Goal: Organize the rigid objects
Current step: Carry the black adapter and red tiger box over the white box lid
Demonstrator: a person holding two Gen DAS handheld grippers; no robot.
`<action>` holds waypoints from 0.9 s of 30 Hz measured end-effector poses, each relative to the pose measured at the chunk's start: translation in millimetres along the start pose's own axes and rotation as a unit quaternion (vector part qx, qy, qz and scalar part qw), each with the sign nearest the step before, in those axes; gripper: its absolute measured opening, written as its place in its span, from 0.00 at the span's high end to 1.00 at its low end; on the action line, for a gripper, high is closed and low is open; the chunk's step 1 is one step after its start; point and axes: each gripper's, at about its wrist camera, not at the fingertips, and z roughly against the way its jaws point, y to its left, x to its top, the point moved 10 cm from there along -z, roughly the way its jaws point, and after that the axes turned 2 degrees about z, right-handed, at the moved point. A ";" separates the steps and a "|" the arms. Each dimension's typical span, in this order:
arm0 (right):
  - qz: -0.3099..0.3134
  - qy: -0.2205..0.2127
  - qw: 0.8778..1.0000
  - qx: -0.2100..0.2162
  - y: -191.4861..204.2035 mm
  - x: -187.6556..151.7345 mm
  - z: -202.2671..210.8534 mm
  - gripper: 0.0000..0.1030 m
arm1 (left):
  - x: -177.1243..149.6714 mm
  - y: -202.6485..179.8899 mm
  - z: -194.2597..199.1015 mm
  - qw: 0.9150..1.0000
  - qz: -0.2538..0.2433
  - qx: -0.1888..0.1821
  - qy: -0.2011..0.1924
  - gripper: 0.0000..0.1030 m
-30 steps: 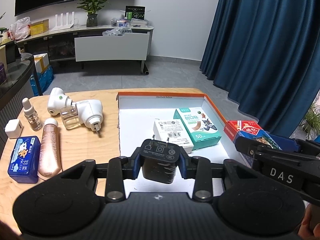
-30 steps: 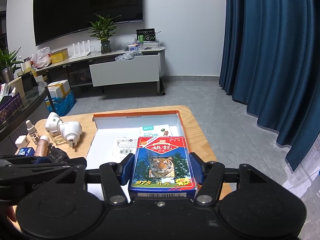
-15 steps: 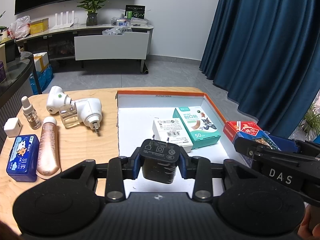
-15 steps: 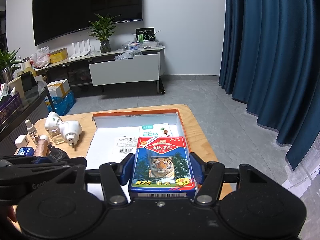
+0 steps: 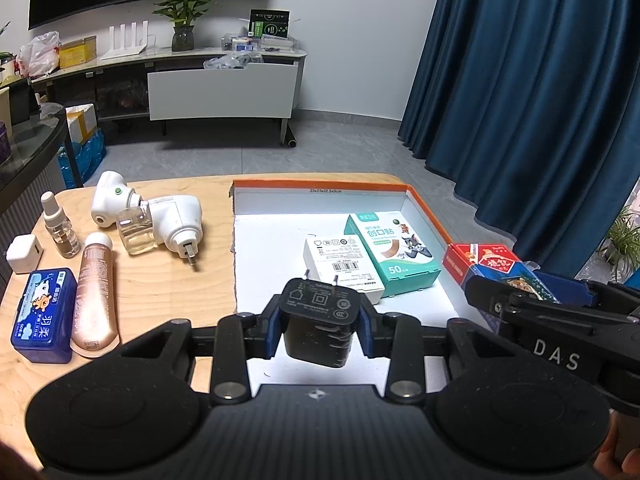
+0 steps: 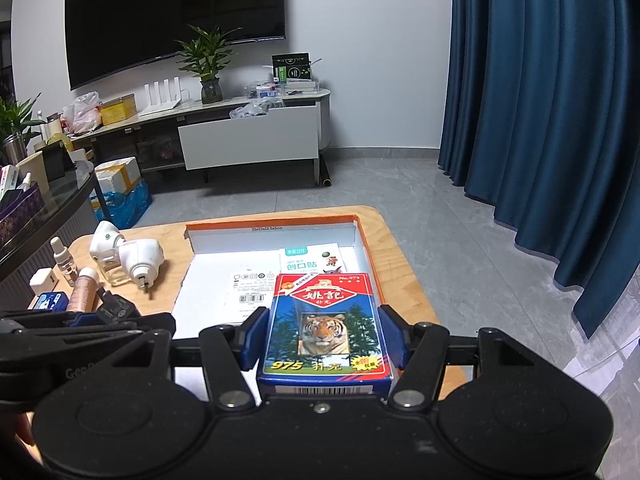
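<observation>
My left gripper (image 5: pixel 318 330) is shut on a black power adapter (image 5: pixel 318 322) and holds it above the near part of the white box tray (image 5: pixel 280 248) with an orange rim. My right gripper (image 6: pixel 324 338) is shut on a blue and red playing card box (image 6: pixel 324 328) with a tiger picture, held above the tray's right side; the card box also shows in the left wrist view (image 5: pixel 488 266). Inside the tray lie a white barcode box (image 5: pixel 340 264) and a green bandage box (image 5: pixel 394 252).
On the wooden table (image 5: pixel 160 280) left of the tray lie two white plug-in devices (image 5: pixel 176 220), a small spray bottle (image 5: pixel 60 232), a white cube charger (image 5: pixel 24 252), a rose-gold tube (image 5: pixel 94 300) and a blue tin (image 5: pixel 44 320). Blue curtains hang at the right.
Both grippers keep their holds. The left gripper has drifted slightly, so the table objects sit a little lower left in its view; the right view is almost unchanged.
</observation>
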 end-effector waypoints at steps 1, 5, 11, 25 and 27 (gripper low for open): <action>0.000 0.000 1.000 0.000 0.2 0.0 0.0 0.31 | 0.1 -0.3 0.2 1.000 0.000 0.000 -0.001 0.63; 0.000 0.000 1.000 0.001 0.5 -0.1 0.1 0.31 | -0.4 -1.1 0.3 1.000 0.001 0.000 0.000 0.63; 0.000 0.003 1.000 0.001 0.5 -4.0 -3.6 0.31 | -1.7 -2.5 0.6 1.000 -0.001 -0.001 0.001 0.63; 0.000 0.007 1.000 -0.001 0.0 -5.7 -9.2 0.31 | -3.4 -5.1 -2.4 1.000 -0.004 -0.003 0.002 0.63; 0.000 0.008 1.000 -0.001 0.4 -6.1 -9.6 0.31 | -3.4 -5.2 -2.5 1.000 -0.004 -0.003 0.003 0.63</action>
